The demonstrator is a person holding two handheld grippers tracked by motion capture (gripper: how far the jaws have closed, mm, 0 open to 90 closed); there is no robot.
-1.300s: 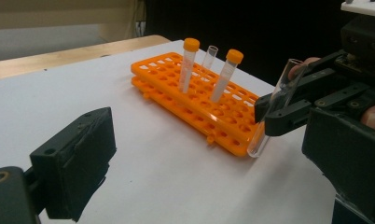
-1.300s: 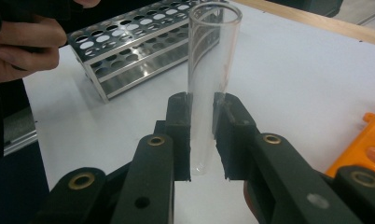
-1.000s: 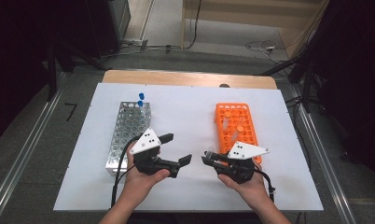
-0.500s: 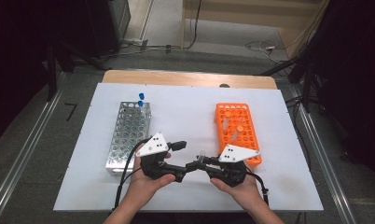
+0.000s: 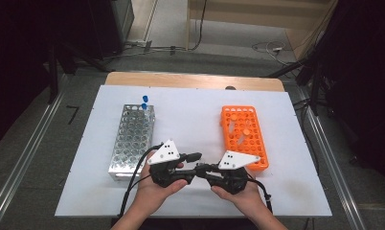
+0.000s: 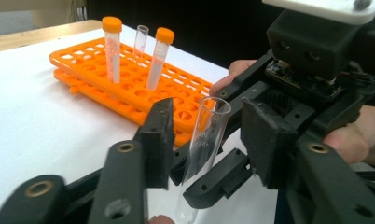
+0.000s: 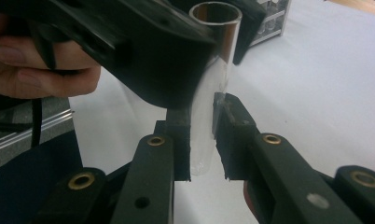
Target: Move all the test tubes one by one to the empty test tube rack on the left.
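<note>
While the two grippers meet at the table's near edge for a handover, the right gripper clamps a clear tube; the left gripper, jaws just closing, brackets it untouched, orange rack beyond; the right gripper view confirms it.

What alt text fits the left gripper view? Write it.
A clear uncapped test tube stands tilted between the left gripper pads, with gaps on both sides, held lower down by the right gripper. Behind, an orange rack holds two orange-capped tubes and one open tube.
</note>
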